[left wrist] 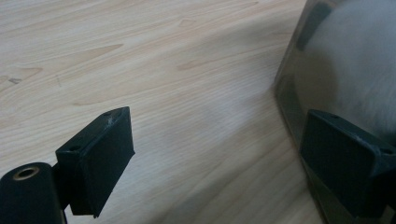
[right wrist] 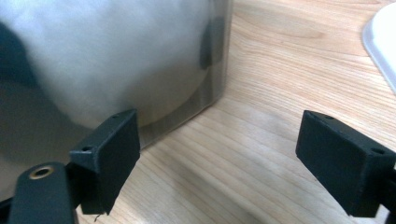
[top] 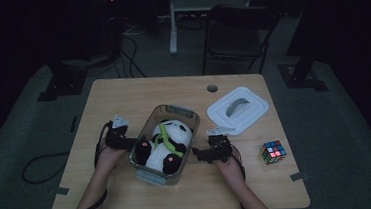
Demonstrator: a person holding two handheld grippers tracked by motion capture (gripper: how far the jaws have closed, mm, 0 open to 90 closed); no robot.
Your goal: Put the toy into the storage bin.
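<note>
A clear plastic box [top: 189, 118] stands mid-table with a plush panda [top: 169, 141] lying inside, a green strip across it. My left gripper [top: 129, 142] is open against the box's left wall [left wrist: 299, 93], its jaws wide apart over bare wood. On the opposite side my right gripper [top: 197, 153] is open too, one jaw beside the box wall [right wrist: 140, 70], the other over the tabletop. Neither gripper holds anything. The box's white lid [top: 238, 109] lies flat to the right of the box.
A Rubik's cube [top: 273, 151] sits near the table's right edge. The wooden table [top: 122, 94] has a cable hole [top: 212, 88] at the back. A dark chair [top: 238, 32] stands beyond the table. Cables trail off the left side.
</note>
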